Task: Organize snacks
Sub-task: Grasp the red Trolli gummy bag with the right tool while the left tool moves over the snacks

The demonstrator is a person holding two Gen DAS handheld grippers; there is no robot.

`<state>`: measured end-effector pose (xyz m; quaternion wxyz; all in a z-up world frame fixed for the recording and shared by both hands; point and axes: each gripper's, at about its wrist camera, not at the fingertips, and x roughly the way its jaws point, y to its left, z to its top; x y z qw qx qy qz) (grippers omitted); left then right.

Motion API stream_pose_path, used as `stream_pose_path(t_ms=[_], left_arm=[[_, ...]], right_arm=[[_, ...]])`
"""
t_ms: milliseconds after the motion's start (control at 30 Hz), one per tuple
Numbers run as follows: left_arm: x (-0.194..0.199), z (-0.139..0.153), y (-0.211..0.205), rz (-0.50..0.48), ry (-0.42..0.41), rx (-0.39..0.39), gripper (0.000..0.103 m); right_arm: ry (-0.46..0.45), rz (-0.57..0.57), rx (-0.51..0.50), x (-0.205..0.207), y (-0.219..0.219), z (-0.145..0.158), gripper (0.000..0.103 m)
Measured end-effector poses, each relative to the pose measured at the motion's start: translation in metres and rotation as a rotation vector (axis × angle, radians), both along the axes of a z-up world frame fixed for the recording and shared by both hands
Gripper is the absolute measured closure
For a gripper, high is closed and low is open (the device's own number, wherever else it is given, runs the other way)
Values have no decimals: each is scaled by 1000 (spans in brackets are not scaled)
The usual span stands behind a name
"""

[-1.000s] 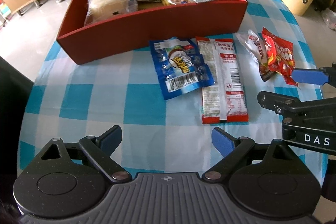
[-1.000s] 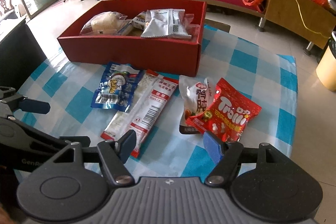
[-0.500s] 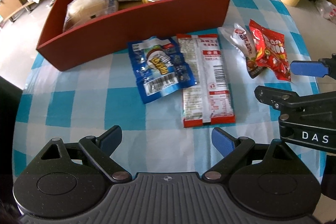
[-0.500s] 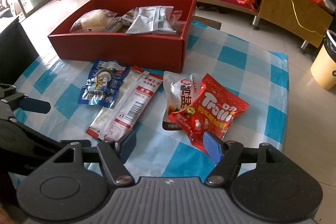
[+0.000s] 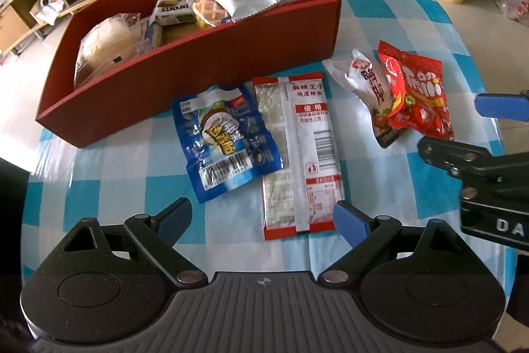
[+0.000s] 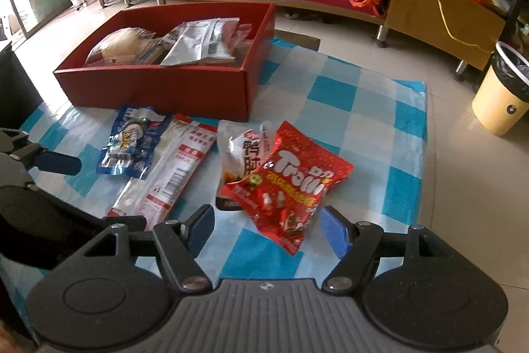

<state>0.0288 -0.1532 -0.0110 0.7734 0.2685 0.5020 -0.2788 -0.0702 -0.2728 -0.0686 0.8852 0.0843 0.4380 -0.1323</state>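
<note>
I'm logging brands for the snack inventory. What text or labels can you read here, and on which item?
"Trolli": red gummy bag.
"DA", cut off by the frame edge: right gripper body.
Chinese print and a barcode, too small to read reliably: long red-and-white packet.
Yellow lettering, blurred: blue packet.
Upside-down lettering on a small pack in the red box, unclear.

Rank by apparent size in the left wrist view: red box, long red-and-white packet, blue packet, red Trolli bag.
1. red box
2. long red-and-white packet
3. blue packet and red Trolli bag: they look alike, and fisheye distortion near the edge makes ranking unsure.
</note>
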Motion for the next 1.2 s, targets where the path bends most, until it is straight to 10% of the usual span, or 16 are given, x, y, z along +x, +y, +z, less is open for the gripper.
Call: stream_pose_path(t_ms=[533,733,1200], left_arm=[[5,-10,-17,-5,1,7,8],[20,-11,-4,33,136,-78,40],[10,-3,40,27,118,-60,45]], right_arm=[[14,-31,5,-9,-14,-5,32],[21,-62,9,-11,-25,-7,32],[-19,-87,50,6,-36,-1,32]])
